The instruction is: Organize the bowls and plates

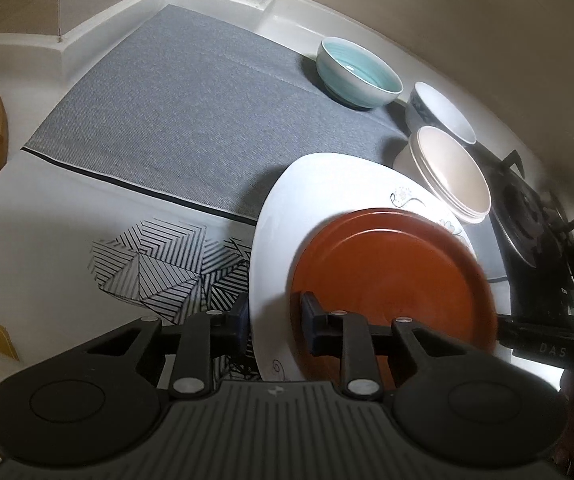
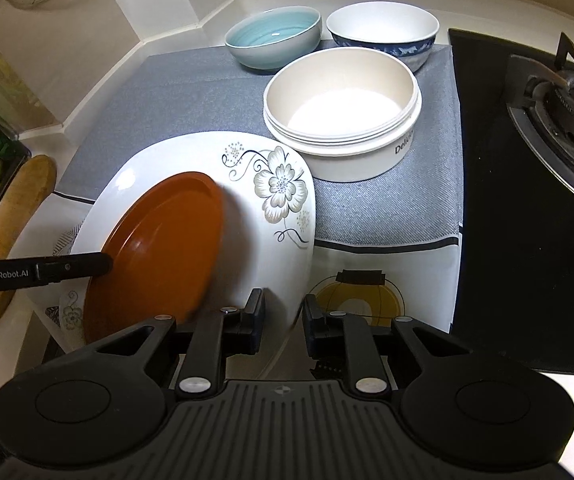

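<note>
White kitchen counter, corner of tiled walls, grey mat (image 2: 383, 208) spread over it, black gas hob (image 2: 527, 200) to the right.

Nearest, left gripper (image 1: 273, 322): jaws narrow and closed across the near edges of two stacked plates, one finger under the white plate (image 1: 287, 200), the other on top of the brown plate (image 1: 391, 280). Right gripper (image 2: 285, 314): jaws narrow, clamped on the white plate's right edge, plate rim between the pads. Both plates tilted, brown one lying on the white floral one, over the front of the mat and a patterned cloth (image 1: 155, 264).

Behind the plates, stack of cream bowls (image 2: 343, 116) on the mat, just beside the white plate's far corner. Further back a teal bowl (image 2: 275, 38) and a blue-patterned white bowl (image 2: 383, 30) side by side at the mat's far edge. Wooden board (image 2: 19, 208) leaning at far left.
</note>
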Demonstrator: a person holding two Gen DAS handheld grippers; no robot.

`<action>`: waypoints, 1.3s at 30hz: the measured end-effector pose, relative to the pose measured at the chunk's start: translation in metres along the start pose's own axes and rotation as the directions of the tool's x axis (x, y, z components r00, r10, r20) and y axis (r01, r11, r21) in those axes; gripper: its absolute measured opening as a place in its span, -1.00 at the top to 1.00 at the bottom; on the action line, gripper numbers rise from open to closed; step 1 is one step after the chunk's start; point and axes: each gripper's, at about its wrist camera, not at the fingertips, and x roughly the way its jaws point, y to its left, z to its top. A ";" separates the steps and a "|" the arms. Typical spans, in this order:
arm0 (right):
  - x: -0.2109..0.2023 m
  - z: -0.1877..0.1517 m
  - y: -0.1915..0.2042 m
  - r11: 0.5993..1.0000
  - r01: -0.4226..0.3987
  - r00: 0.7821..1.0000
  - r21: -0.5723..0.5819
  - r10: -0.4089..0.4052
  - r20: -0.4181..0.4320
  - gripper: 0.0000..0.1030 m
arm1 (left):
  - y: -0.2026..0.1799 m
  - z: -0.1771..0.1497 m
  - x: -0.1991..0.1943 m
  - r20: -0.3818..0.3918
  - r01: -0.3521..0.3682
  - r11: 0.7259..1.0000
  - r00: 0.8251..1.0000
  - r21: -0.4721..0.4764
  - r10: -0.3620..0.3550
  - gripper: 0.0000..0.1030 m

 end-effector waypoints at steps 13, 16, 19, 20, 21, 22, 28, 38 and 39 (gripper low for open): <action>0.022 0.024 0.047 0.999 0.022 1.000 -0.042 -0.022 0.001 0.59 | 0.052 0.032 -0.002 0.039 -0.024 0.998 0.999 -0.060 0.027 0.43; 0.033 0.035 0.062 0.998 0.016 1.000 -0.062 -0.016 -0.009 0.58 | 0.070 0.044 -0.003 0.057 -0.038 0.995 0.997 -0.089 0.043 0.43; 0.045 0.047 0.079 0.996 0.014 1.000 -0.084 -0.015 -0.015 0.57 | 0.091 0.056 -0.004 0.077 -0.059 0.991 0.995 -0.123 0.069 0.43; 0.050 0.052 0.085 0.996 0.012 1.000 -0.094 -0.014 -0.015 0.57 | 0.098 0.060 -0.004 0.083 -0.065 0.989 0.994 -0.135 0.077 0.43; 0.055 0.057 0.092 0.995 0.009 1.000 -0.100 -0.011 -0.018 0.57 | 0.106 0.064 -0.005 0.088 -0.069 0.987 0.993 -0.148 0.083 0.43; 0.059 0.061 0.098 0.994 0.007 1.000 -0.107 -0.009 -0.021 0.57 | 0.113 0.068 -0.007 0.093 -0.073 0.984 0.992 -0.160 0.088 0.43; 0.081 0.083 0.131 0.991 -0.006 0.999 -0.137 0.001 -0.035 0.56 | 0.143 0.086 -0.010 0.113 -0.086 0.976 0.988 -0.198 0.110 0.43; 0.088 0.087 0.143 0.991 -0.001 0.999 -0.131 -0.005 -0.042 0.51 | 0.146 0.092 -0.006 0.122 -0.083 0.980 0.987 -0.182 0.106 0.34; 0.088 0.086 0.143 0.991 0.000 0.999 -0.134 -0.005 -0.041 0.50 | 0.144 0.092 -0.005 0.123 -0.090 0.979 0.986 -0.183 0.113 0.34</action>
